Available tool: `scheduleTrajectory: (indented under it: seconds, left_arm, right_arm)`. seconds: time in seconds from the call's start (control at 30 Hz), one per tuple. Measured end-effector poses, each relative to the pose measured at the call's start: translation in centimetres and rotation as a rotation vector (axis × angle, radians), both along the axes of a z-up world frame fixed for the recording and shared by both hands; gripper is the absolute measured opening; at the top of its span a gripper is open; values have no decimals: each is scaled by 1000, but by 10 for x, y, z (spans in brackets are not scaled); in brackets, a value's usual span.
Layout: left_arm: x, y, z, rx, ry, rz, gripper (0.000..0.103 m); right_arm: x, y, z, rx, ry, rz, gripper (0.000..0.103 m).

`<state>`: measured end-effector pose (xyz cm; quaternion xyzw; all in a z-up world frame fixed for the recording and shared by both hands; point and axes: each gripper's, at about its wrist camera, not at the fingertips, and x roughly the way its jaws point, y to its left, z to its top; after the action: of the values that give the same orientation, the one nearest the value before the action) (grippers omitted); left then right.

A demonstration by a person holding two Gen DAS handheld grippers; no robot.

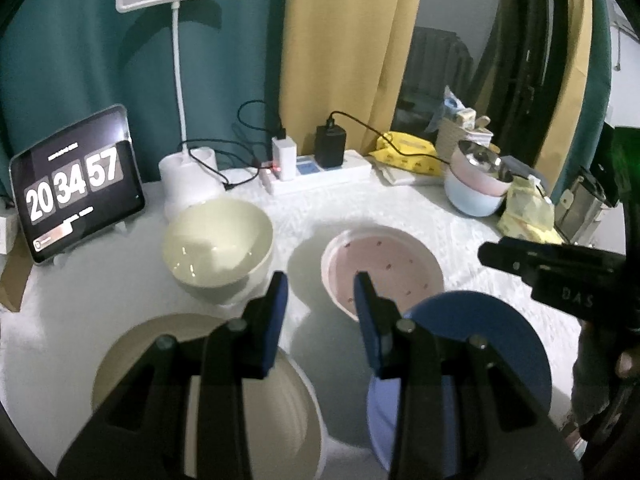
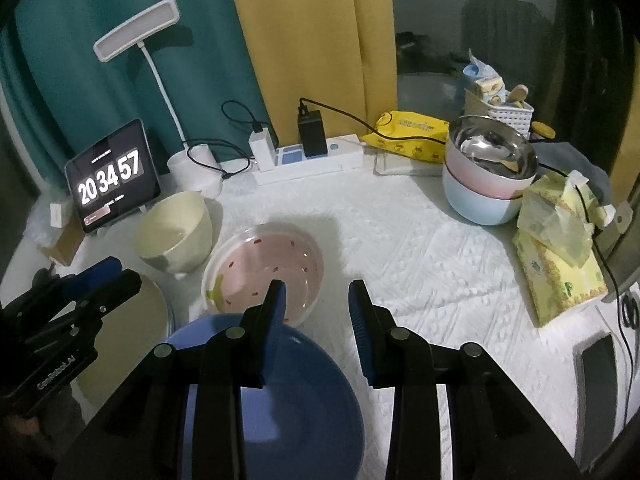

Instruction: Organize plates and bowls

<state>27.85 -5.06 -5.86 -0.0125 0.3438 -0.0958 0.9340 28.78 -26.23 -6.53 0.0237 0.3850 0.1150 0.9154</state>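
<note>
Near the table's [image 2: 440, 248] front edge, my half-open, empty right gripper [image 2: 316, 300] is nearest the blue plate [image 2: 288, 412], just below-left.

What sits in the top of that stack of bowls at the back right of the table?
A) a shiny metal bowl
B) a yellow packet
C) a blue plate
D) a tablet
A: the stack of bowls has a pale blue bowl at the bottom, a pink one in it, and a shiny metal bowl nested in the top, its inside mirror-bright.
</note>
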Motion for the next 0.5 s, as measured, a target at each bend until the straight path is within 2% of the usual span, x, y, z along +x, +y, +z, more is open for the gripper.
scheduleTrajectory:
  seconds: [0.27, 0.5]
  left_arm:
    - [28, -1, -13, -27, 46, -5, 36]
    - [54, 2, -33, -66, 150, -27, 36]
  right_arm:
    - [26, 9, -9, -4, 67, 1, 34]
    - [46, 14, -27, 22, 164, -24, 34]
